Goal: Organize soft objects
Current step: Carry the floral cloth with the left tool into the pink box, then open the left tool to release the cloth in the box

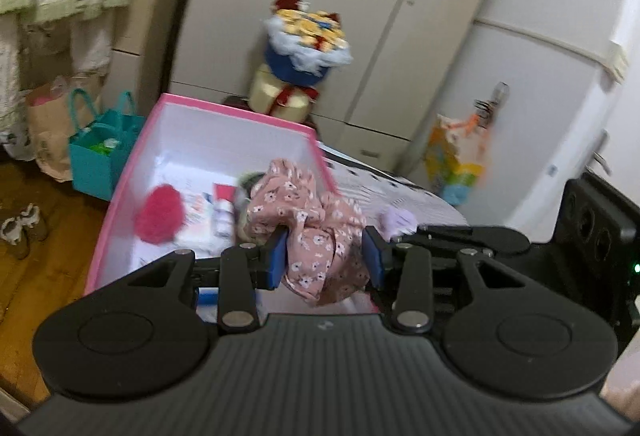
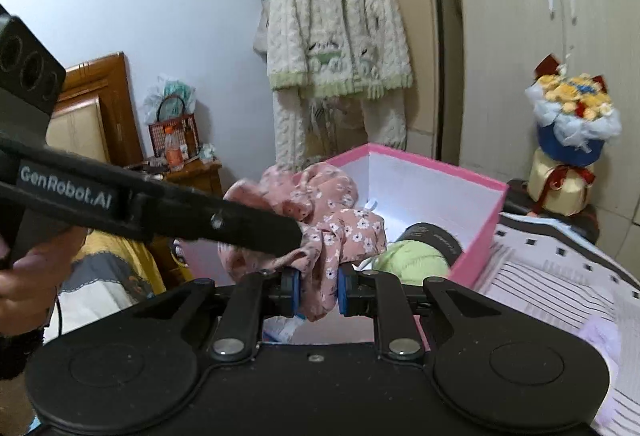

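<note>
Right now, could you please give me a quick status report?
Right hand-held gripper shut on floral cloth. Left hand-held gripper open around the same cloth, above the pink box. Nothing blocking the box.

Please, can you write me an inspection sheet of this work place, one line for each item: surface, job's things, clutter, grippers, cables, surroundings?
Surface: striped bed cover; wooden floor beside it.
Job's things: pink floral cloth bunched over the near edge of the pink box; red fluffy item and green soft ball inside the box.
Clutter: tube and papers in the box; dark cylinder next to the ball; lilac item on the bed.
Grippers: left gripper has cloth between its wide-apart pads; right gripper is shut on the cloth.
Cables: nothing seen.
Surroundings: wardrobe, flower bouquet, teal bag, hanging pajamas.
</note>
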`<state>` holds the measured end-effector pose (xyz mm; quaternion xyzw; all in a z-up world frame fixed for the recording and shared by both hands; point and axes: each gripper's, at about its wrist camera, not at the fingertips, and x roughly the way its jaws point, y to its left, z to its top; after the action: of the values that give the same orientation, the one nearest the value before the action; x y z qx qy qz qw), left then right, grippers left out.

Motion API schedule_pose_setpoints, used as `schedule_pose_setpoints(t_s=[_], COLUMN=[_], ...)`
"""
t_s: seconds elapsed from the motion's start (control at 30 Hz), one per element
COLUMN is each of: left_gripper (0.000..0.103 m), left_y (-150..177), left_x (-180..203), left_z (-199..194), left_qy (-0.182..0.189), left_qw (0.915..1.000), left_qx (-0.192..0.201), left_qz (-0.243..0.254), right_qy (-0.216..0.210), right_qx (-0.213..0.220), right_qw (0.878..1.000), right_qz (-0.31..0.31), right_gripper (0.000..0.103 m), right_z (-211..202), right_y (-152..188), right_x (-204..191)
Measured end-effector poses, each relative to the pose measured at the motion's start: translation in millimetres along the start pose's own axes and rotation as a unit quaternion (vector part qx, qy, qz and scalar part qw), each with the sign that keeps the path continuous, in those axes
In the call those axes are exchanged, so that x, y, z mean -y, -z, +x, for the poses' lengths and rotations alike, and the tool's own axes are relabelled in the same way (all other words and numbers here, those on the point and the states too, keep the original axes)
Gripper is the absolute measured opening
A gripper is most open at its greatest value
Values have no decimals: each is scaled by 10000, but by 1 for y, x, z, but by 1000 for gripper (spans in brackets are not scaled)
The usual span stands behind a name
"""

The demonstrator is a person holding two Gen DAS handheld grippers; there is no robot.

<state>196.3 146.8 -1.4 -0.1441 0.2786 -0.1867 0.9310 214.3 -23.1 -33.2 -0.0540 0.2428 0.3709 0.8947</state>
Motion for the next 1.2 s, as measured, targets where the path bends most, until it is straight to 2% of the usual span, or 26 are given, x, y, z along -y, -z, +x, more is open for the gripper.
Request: schedule_pose_setpoints(t_s=[0.13,0.23,0.3,0.37,0.47,0.6,0.73,0.87,1.03,1.2], left_gripper=[38,38,38,38,40,44,53,56,62,65], left_y=[-14,-19,-20,-19,-14,-8,-6,-3,-2,1], left_x=[-29,-40,-43,-46,-48,-43,-31,-14,16,50], left_z=[23,35,42,44,42,34,21,7,-7,-1], left_qy=[-283,-587,-921,-1049,-1042,-1080,-1000,-906,-659,-339], left_qw=[9994,9981,9956,9943,9940,9936,9945,9953,9962,9957], left_qx=[17,-29,-88,-147,-280,-331,-305,-234,-91,-109], left_qz=[-189,-205,-173,-143,-159,-53,47,256,569,855], right_qy=[204,171,160,187,85,-60,-43,176,650,1080], right_qx=[-360,-663,-832,-877,-838,-613,-350,-167,-84,-98], right_qw=[9990,9975,9963,9959,9964,9981,9991,9993,9971,9930], right_qz=[-193,-173,-119,-100,-39,99,223,295,397,470], right_gripper=[24,26,42,52,58,61,64,66,69,74], right_z=[36,57,65,66,56,33,1,-33,-72,-103], right_y=[-10,-18,-19,-18,-14,-14,-13,-6,9,28], right_x=[7,16,20,22,22,23,26,31,42,50])
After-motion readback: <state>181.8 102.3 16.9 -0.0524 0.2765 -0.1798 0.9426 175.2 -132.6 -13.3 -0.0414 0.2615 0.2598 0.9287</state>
